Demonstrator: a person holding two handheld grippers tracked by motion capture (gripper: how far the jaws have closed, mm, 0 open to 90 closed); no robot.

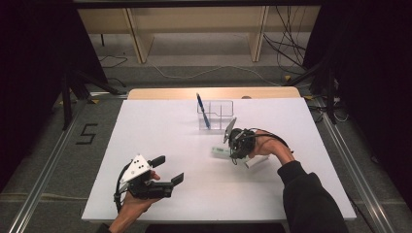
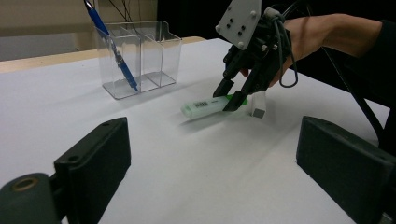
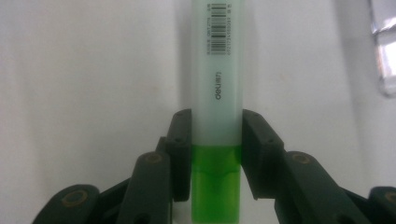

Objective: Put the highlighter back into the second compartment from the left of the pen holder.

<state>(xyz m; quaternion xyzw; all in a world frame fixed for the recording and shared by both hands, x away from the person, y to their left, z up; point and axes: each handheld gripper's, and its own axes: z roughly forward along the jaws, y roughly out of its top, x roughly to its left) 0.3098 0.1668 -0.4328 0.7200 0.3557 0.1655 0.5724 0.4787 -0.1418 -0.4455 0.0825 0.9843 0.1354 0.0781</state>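
A white highlighter with a green cap (image 1: 218, 152) lies on the white table, right of the middle. My right gripper (image 1: 233, 151) comes down on its cap end, a hand behind it. In the right gripper view both pads touch the sides of the highlighter (image 3: 217, 93) where the white body meets the green cap, so the right gripper (image 3: 216, 158) is shut on it. The left gripper view shows that right gripper (image 2: 229, 96) on the highlighter (image 2: 205, 106). My left gripper (image 1: 167, 169) rests near the front left with jaws wide apart; nothing sits between the jaws of the left gripper (image 2: 215, 172).
A clear divided organizer (image 1: 217, 115) stands at the back middle with a blue pen (image 1: 203, 111) leaning in its left compartment. A small white block (image 1: 255, 161) lies just right of the right gripper. The table's front edge (image 1: 209, 219) is near my left hand.
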